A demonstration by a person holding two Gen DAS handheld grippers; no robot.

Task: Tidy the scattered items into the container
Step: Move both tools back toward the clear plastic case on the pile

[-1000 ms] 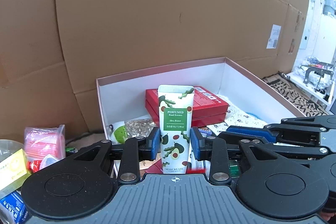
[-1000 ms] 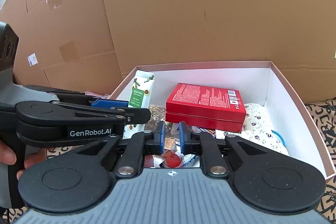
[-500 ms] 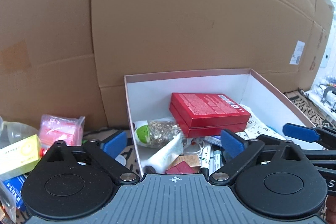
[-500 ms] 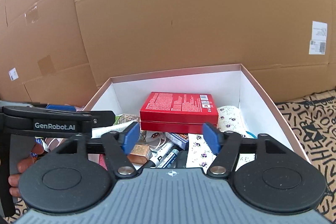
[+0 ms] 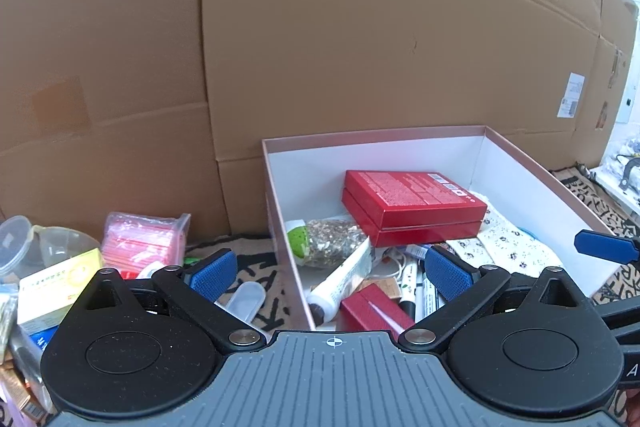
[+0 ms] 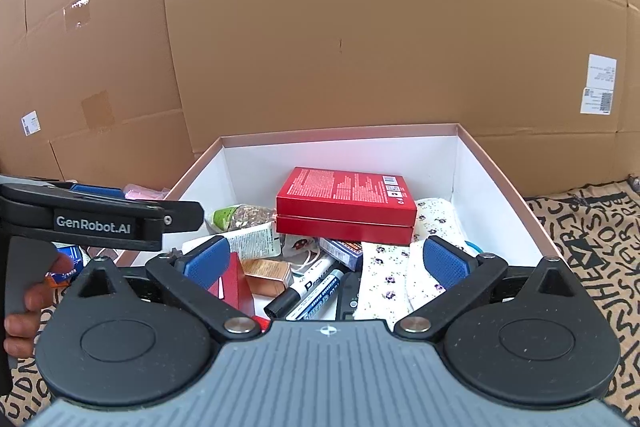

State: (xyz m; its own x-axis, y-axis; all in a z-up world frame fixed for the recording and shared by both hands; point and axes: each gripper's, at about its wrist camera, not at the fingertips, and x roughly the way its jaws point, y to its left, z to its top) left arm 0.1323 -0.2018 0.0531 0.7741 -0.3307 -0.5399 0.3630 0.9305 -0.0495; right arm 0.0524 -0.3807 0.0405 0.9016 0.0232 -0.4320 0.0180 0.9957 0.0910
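The white open box (image 5: 532, 167) (image 6: 464, 163) holds two stacked red boxes (image 5: 412, 203) (image 6: 344, 203), a hand cream tube (image 5: 344, 279) (image 6: 244, 243) lying flat, a granola pouch (image 5: 328, 241), markers (image 6: 316, 291) and floral cloth (image 6: 388, 279). My left gripper (image 5: 330, 275) is open and empty, above the box's near left corner. My right gripper (image 6: 326, 263) is open and empty over the box's front. Left of the box lie a pink packet (image 5: 140, 243), a yellow-white carton (image 5: 56, 287) and a clear plastic cap (image 5: 248, 301).
A tall cardboard wall (image 5: 320, 47) stands right behind the box. A patterned mat (image 6: 592, 247) covers the floor. A clear plastic bowl (image 5: 24, 243) sits far left. The left gripper's body (image 6: 96, 223) and the hand holding it show in the right wrist view.
The left gripper let go of the hand cream tube, which now lies in the box. Both grippers opened wide. The left gripper has swung leftward, toward the loose items.
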